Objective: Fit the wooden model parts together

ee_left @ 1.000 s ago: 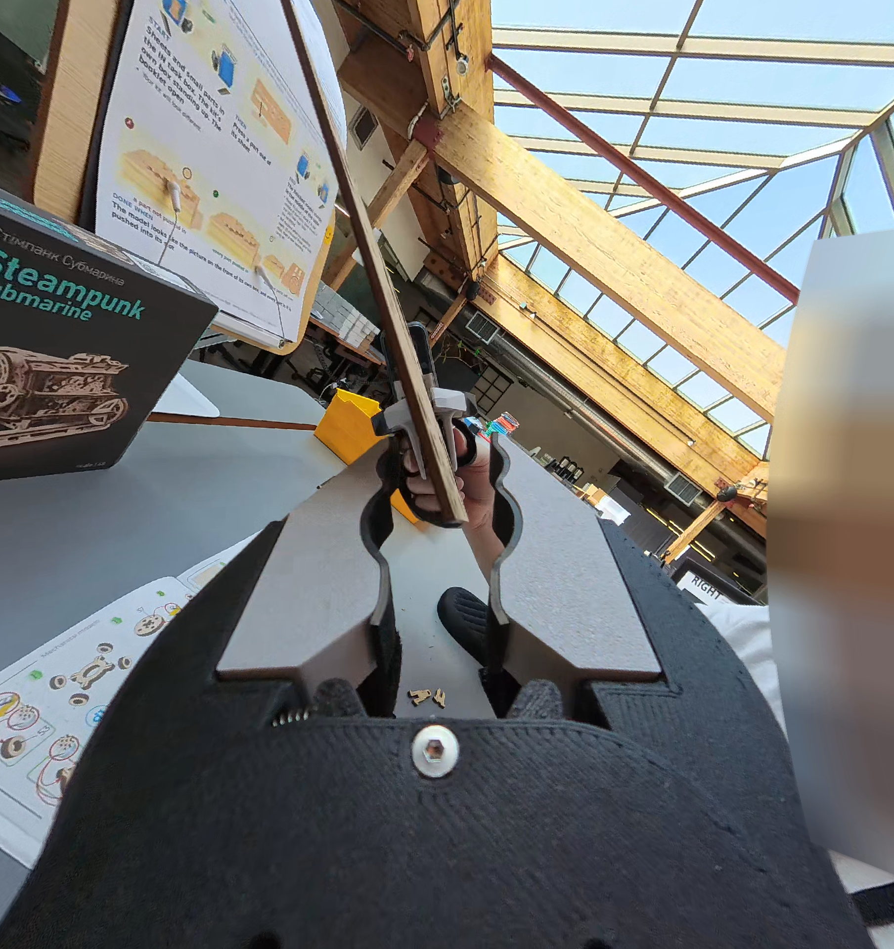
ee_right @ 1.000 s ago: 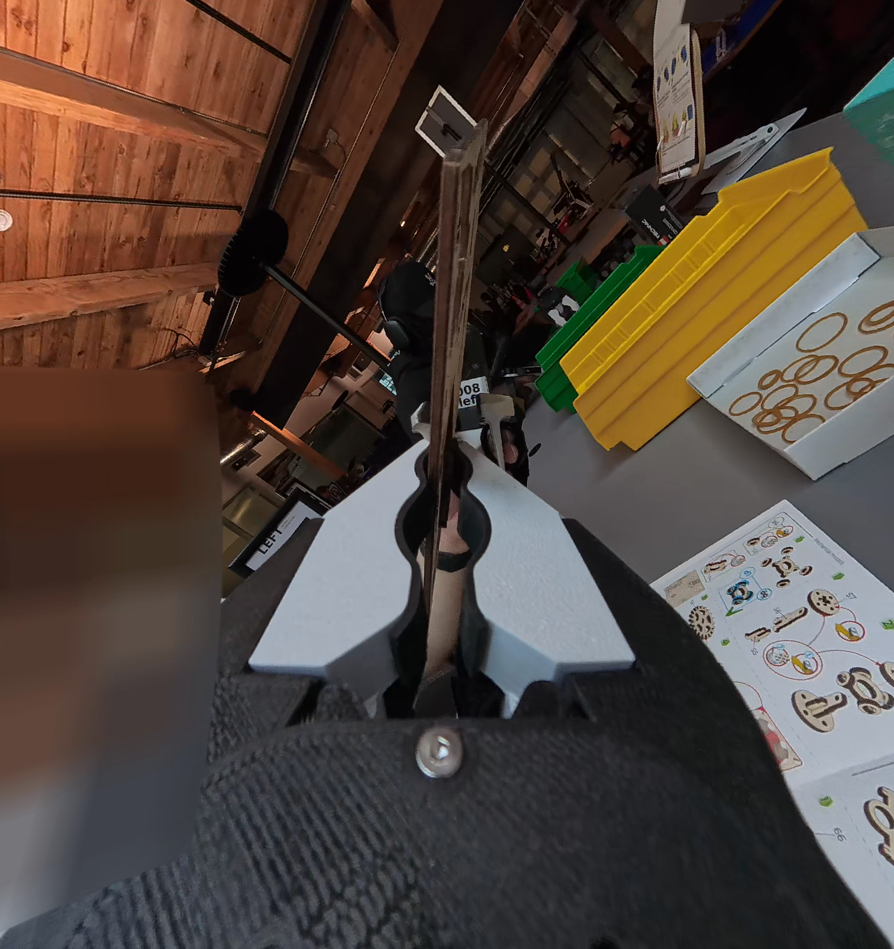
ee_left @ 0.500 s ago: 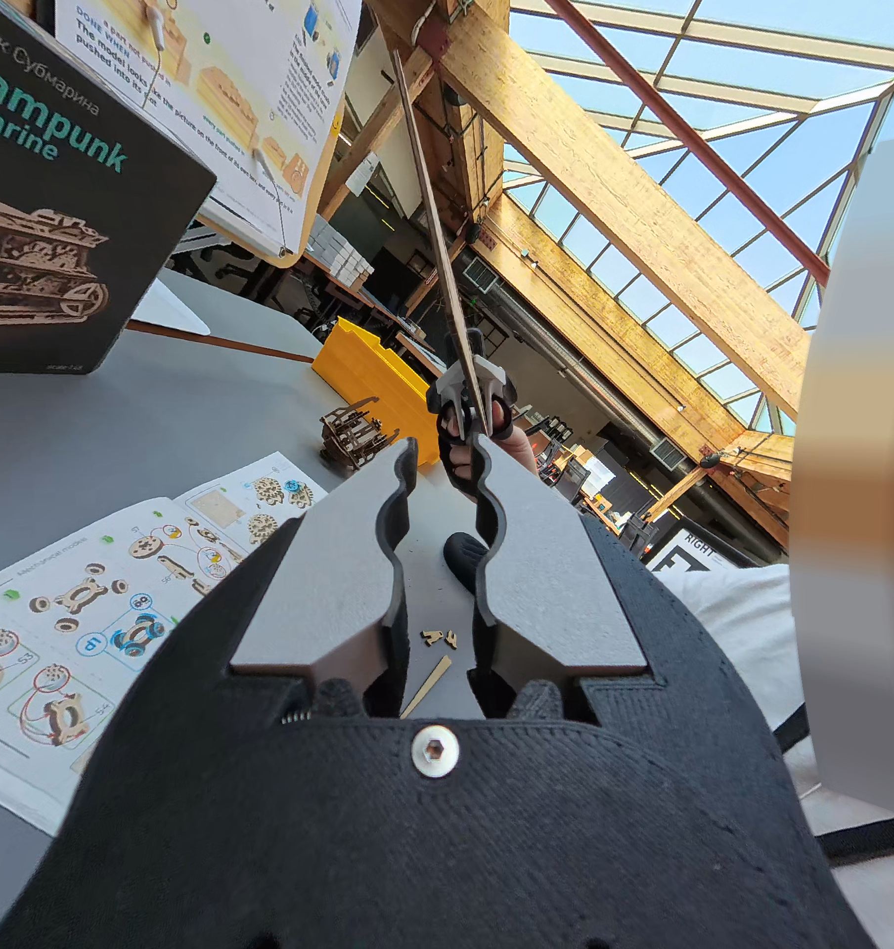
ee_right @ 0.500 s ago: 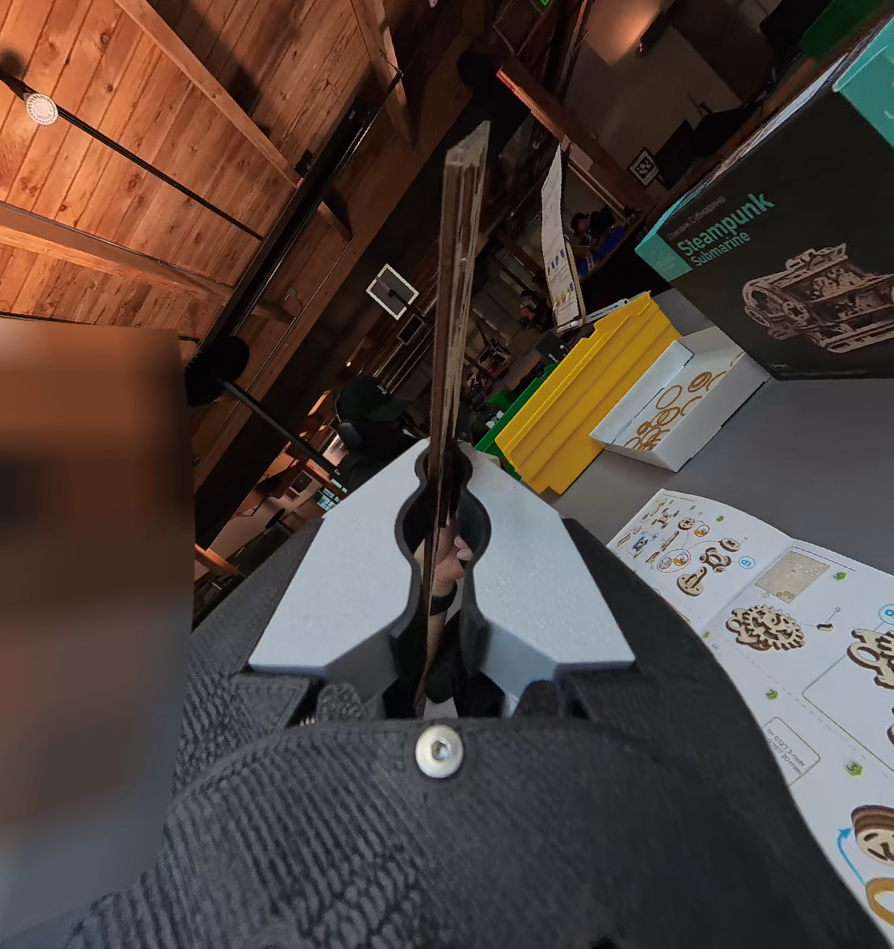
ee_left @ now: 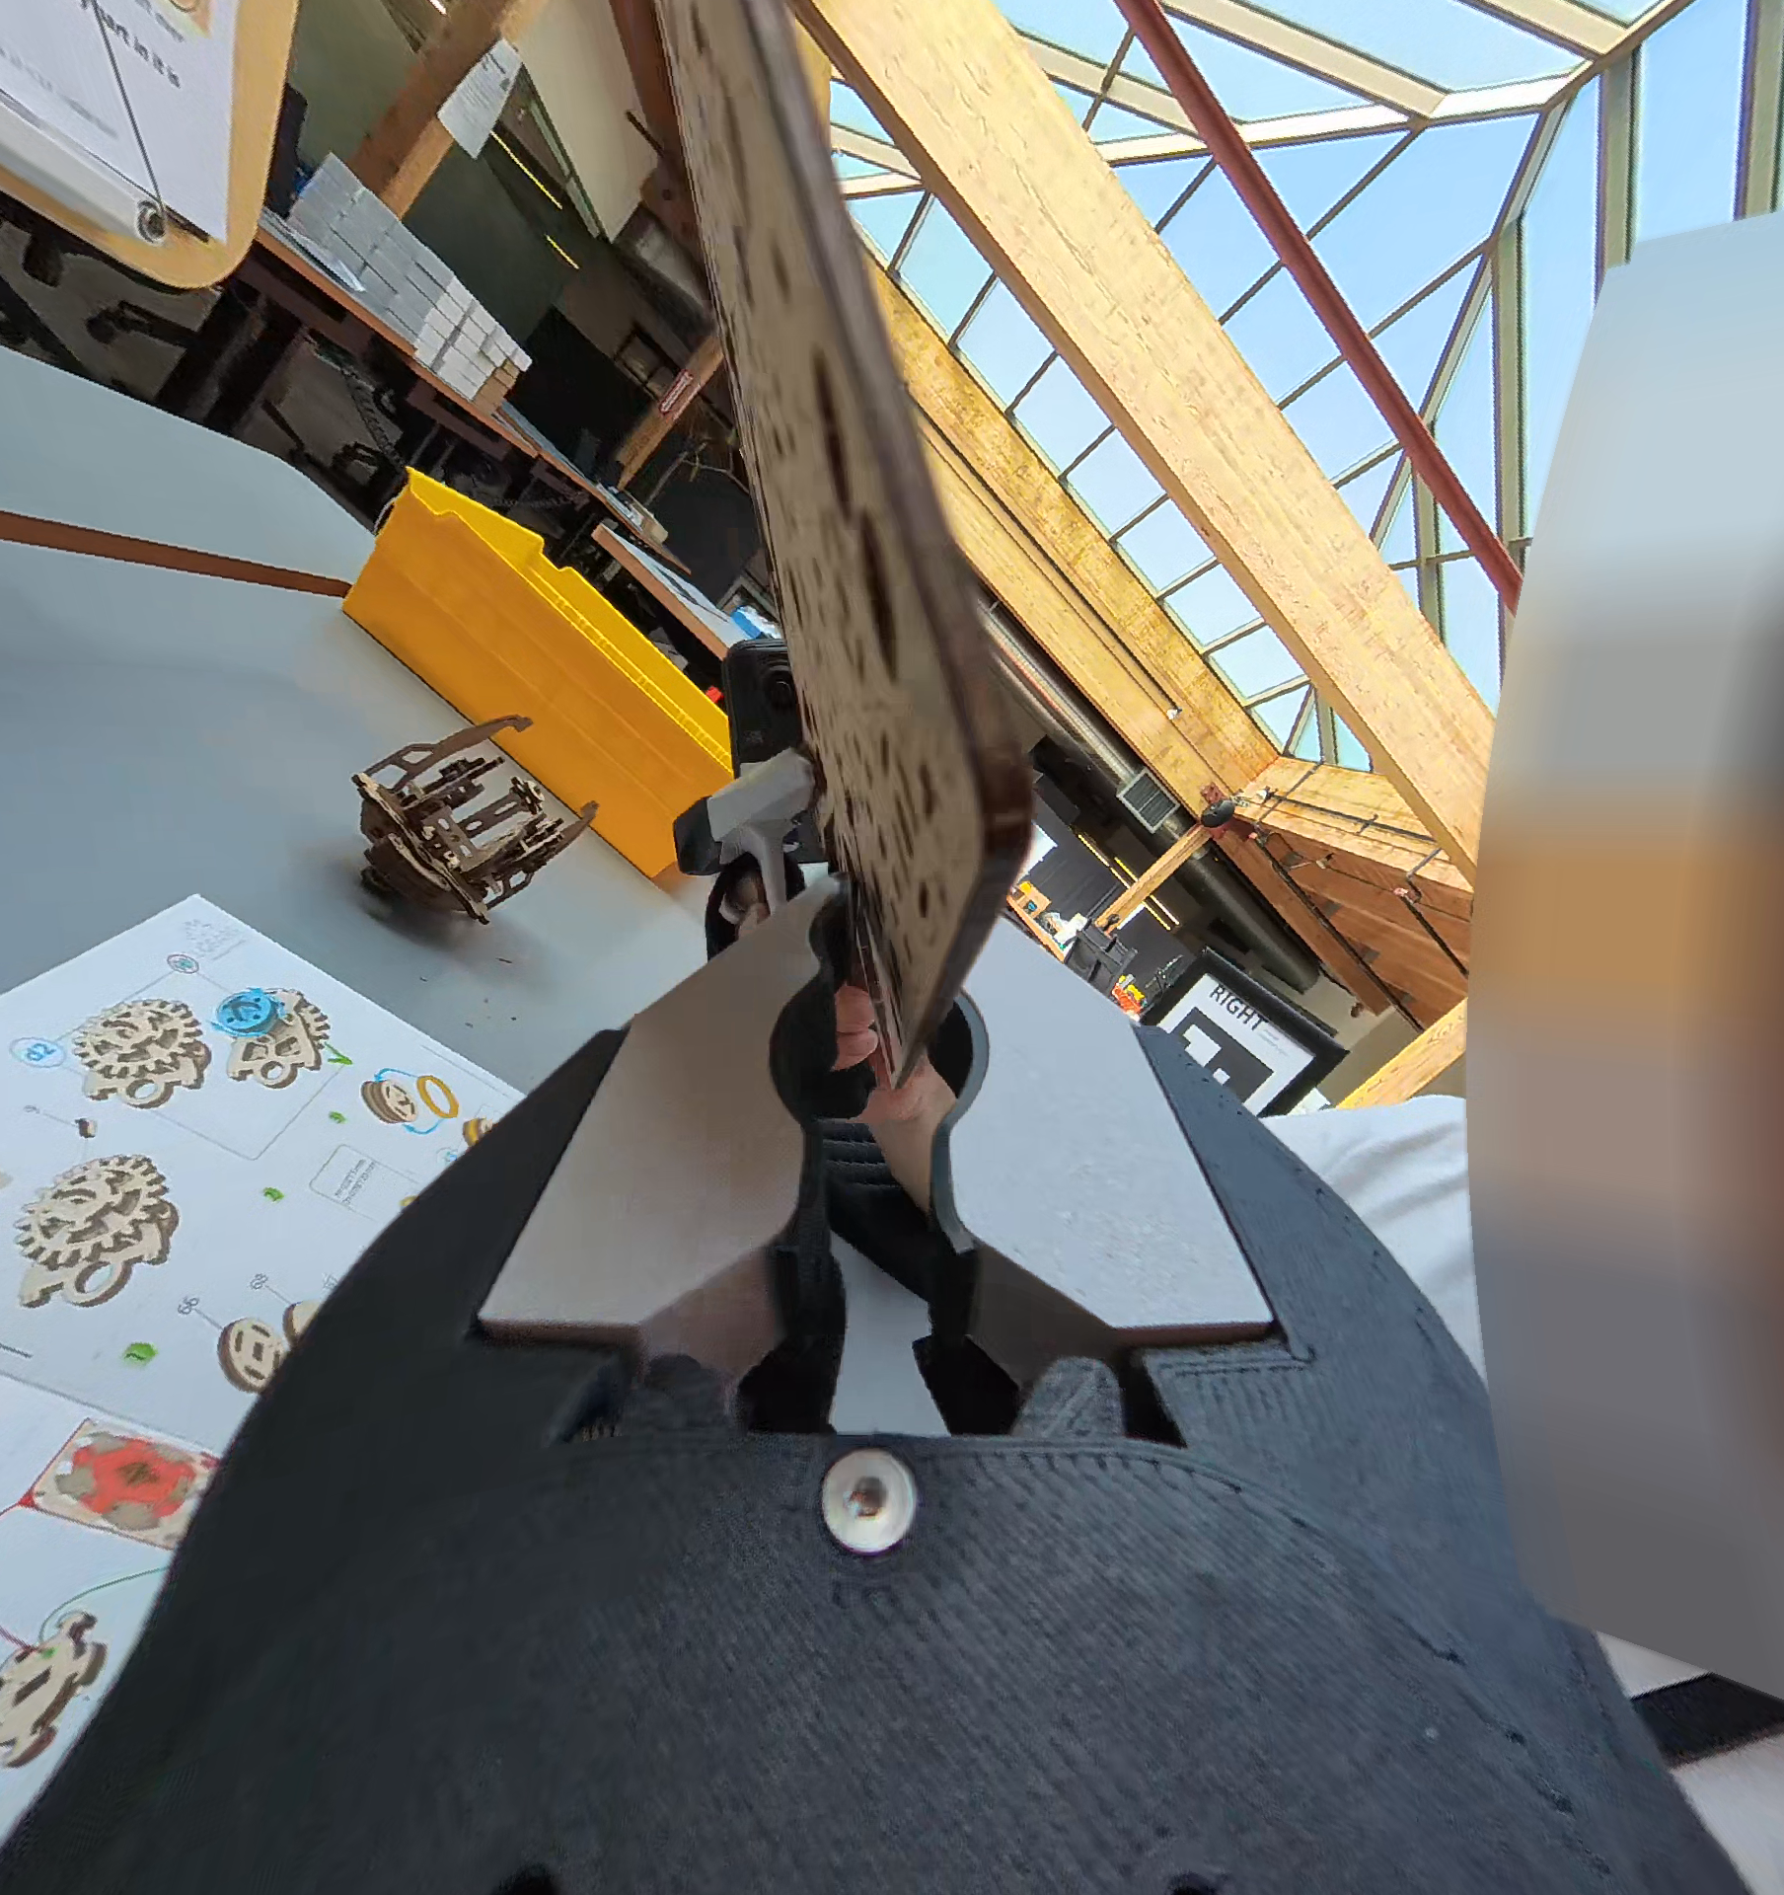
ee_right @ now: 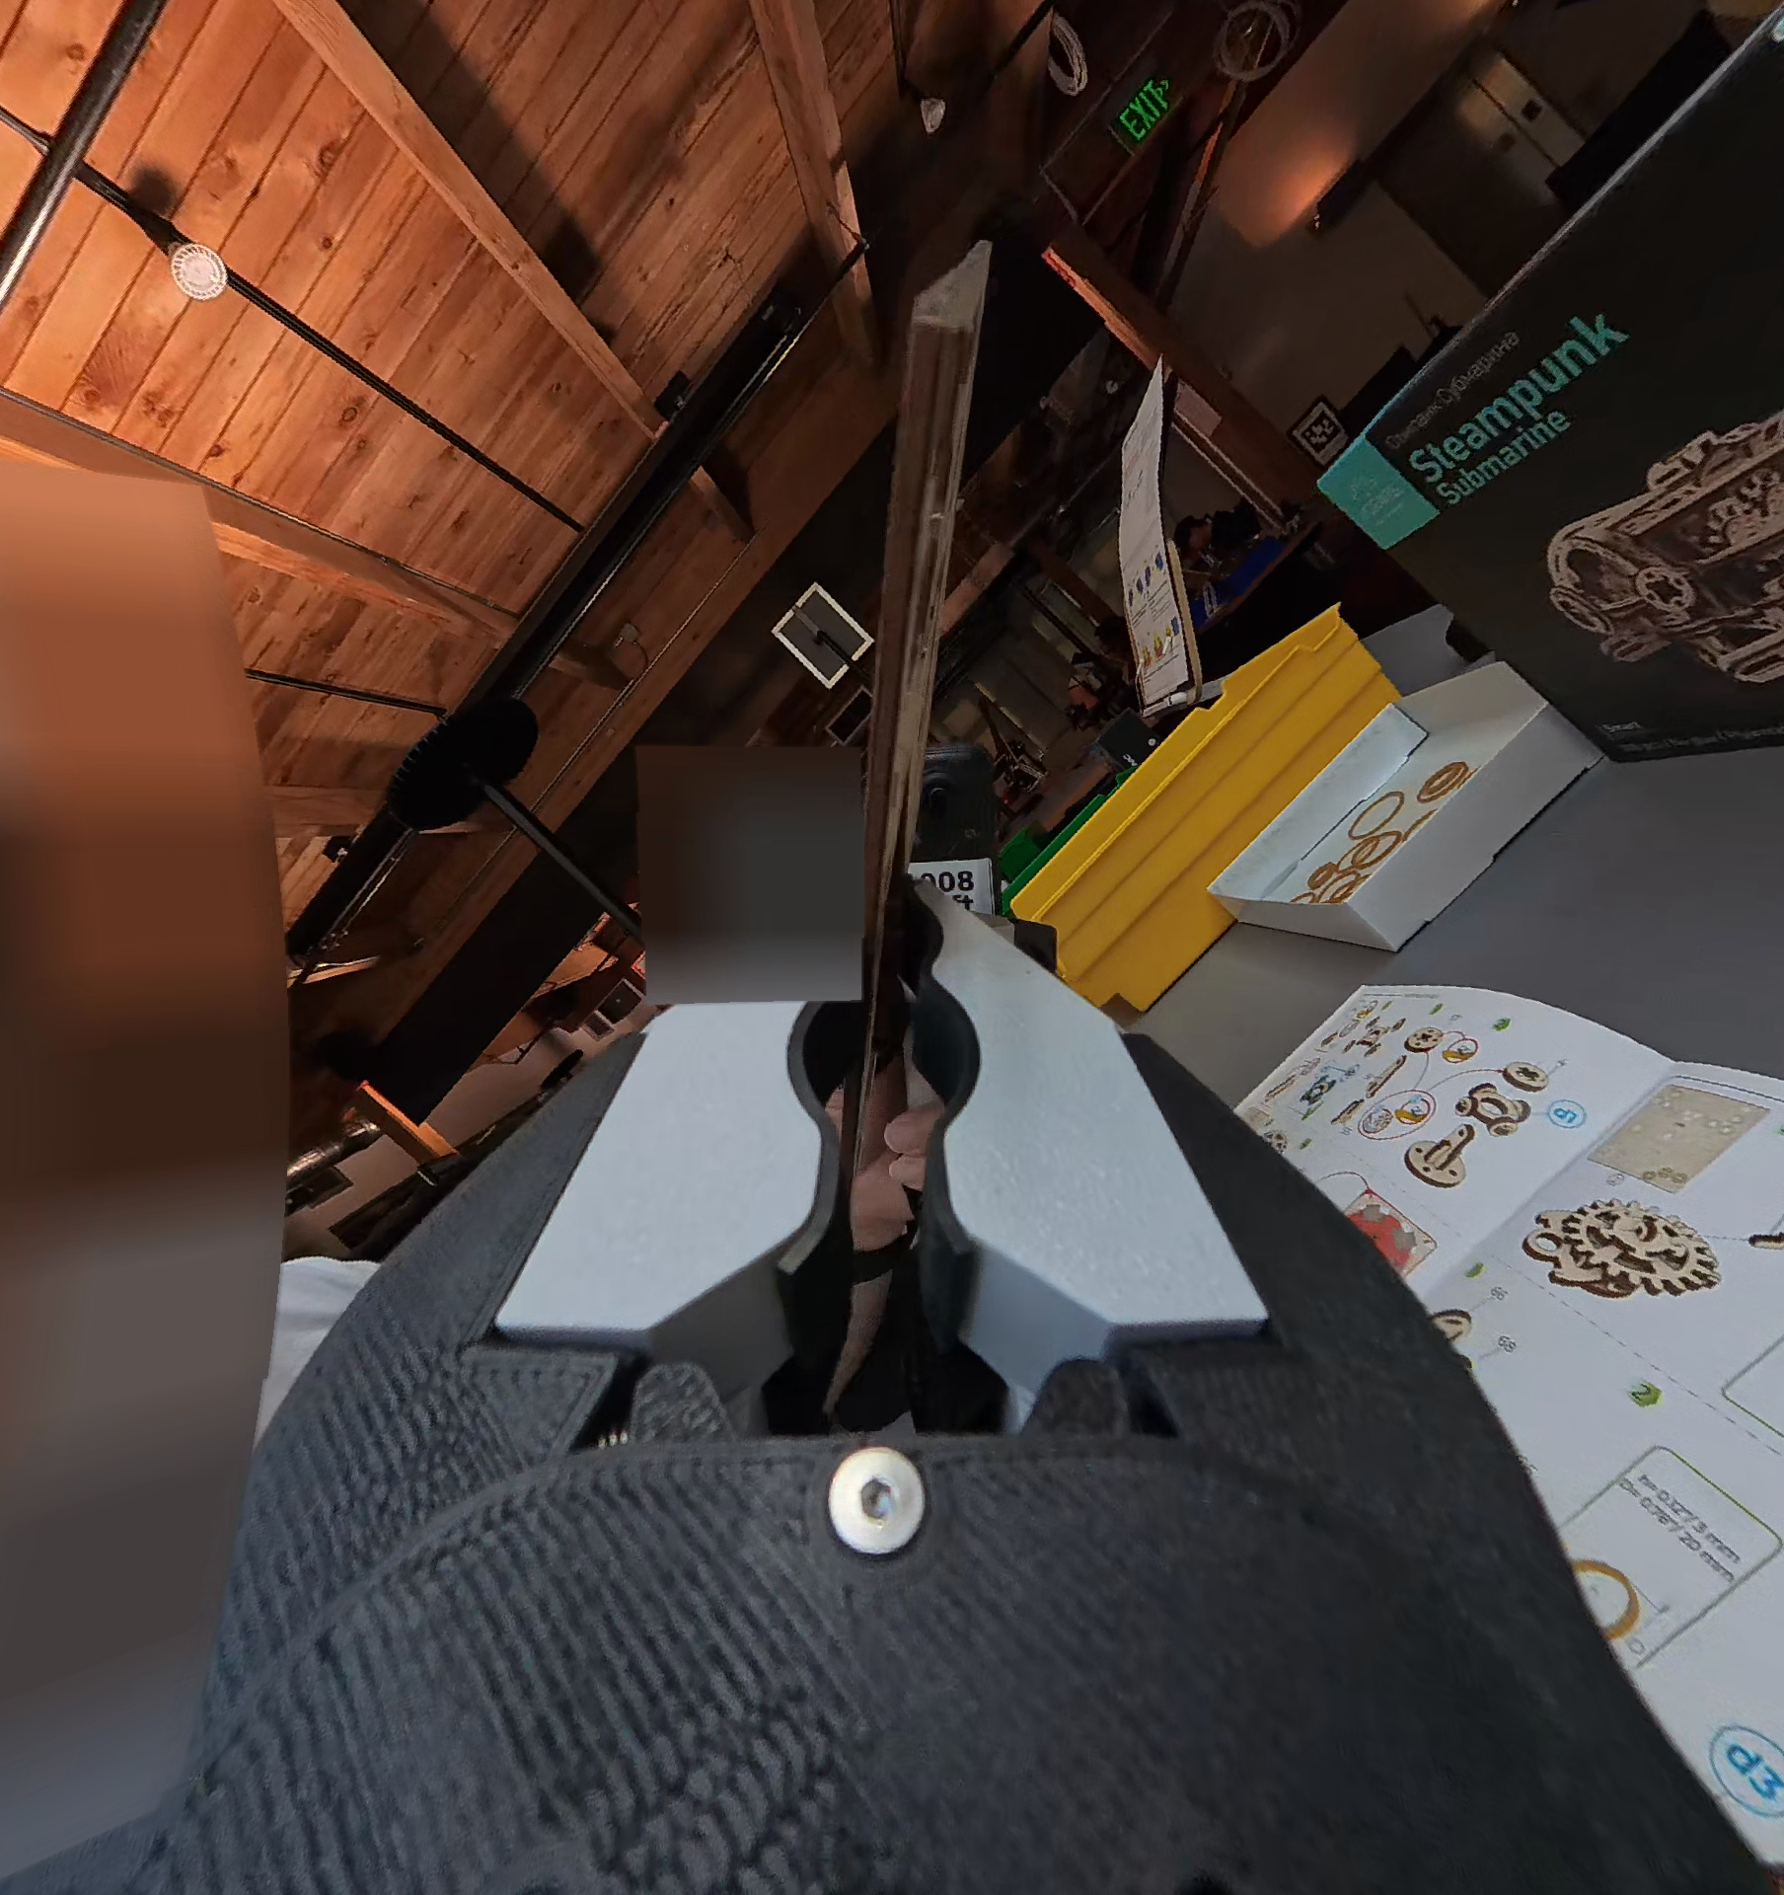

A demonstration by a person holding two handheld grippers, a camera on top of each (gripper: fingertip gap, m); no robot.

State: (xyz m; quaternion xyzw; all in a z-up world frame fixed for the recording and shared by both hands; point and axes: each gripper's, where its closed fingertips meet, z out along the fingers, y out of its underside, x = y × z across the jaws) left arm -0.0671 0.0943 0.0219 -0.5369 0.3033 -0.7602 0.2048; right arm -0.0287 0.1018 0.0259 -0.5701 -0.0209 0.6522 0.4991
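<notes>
Two grippers: both meet on one thin brown laser-cut plywood parts sheet point(ee_left: 857, 574), held upright in the middle of each frame, above the grey worktop point(ee_left: 150, 738).
Why upright: my reading is that lifting the sheet clear lets a part be pushed out of it.
Right gripper point(ee_right: 893, 1025): jaws clenched on the sheet's lower edge, which runs up between them to the upper centre of the frame.
Left gripper point(ee_left: 883, 1010): jaws narrowed around the sheet's lower corner; whether they actually pinch it I cannot tell.
Partly built dark wooden model point(ee_left: 457, 820): stands alone on the worktop, left of centre, just before the yellow plastic bin point(ee_left: 539, 656).
White illustrated instruction booklet point(ee_left: 150, 1179): lies open at lower left, for reference.
</notes>
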